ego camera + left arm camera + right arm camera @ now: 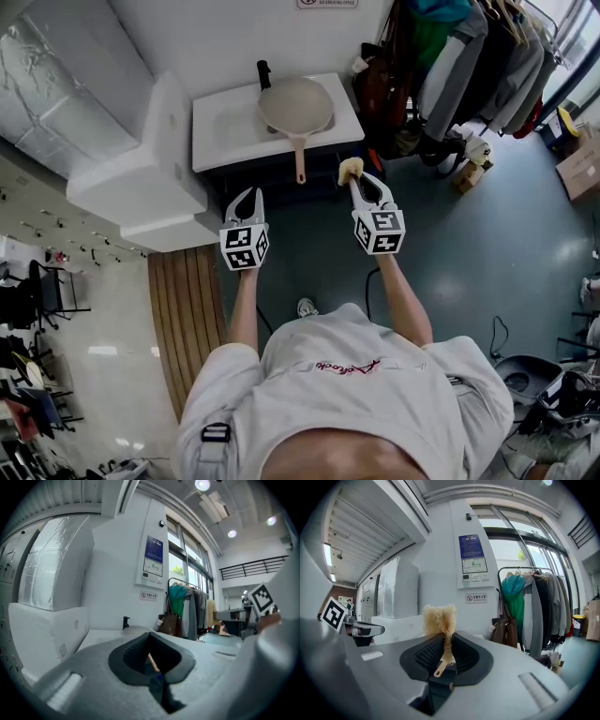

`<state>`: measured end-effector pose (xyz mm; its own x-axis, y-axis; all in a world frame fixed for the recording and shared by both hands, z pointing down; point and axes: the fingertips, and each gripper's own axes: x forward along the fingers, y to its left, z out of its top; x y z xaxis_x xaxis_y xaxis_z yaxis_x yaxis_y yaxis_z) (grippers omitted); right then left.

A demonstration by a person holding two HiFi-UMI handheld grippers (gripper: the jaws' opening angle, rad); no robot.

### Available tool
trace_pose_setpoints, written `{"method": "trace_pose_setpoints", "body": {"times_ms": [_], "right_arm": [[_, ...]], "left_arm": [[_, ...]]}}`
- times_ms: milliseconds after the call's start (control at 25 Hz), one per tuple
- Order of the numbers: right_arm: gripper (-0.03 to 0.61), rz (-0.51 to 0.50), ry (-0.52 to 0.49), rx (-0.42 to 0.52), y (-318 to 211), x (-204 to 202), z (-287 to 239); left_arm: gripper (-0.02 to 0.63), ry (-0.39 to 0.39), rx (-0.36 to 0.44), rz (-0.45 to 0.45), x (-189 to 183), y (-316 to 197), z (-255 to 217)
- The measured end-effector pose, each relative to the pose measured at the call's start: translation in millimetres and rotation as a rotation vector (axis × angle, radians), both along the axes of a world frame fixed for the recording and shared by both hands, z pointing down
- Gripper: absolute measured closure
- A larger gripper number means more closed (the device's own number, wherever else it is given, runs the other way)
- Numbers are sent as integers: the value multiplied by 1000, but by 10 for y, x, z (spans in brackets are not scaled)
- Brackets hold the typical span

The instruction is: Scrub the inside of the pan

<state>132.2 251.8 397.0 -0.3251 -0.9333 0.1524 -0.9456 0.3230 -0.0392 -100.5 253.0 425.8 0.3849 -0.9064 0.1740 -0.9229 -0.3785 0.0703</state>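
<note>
A grey pan [295, 105] lies on the white sink counter [217, 131] ahead of me, its tan handle [300, 159] sticking out over the front edge. My right gripper [360, 182] is shut on a straw-coloured scrubbing brush [352, 170], held short of the counter to the right of the handle. In the right gripper view the brush [439, 620] stands upright between the pads of the right gripper [443, 638]. My left gripper [246, 196] is shut and empty, level with the right one. In the left gripper view the left gripper [150, 638] points toward the pan [136, 630].
A black tap [263, 73] stands behind the pan. Large white boxes [141, 178] flank the counter on the left. A rack of coats and bags [450, 66] crowds the right. A wooden slat mat [183, 319] lies on the floor, and a cardboard box [581, 164] sits far right.
</note>
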Motion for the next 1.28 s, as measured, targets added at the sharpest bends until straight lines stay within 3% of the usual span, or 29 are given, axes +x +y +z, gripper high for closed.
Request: {"method": "trace_pose_setpoints", "body": {"times_ms": [480,1280], "right_arm": [[517,25,5,-20,-591,-157,142],[517,30,2,-44,-870,-80,325]], "left_arm": [[614,0,-16,31,-142,-656,115],[614,-13,-38,59,-9,-992,275]]}}
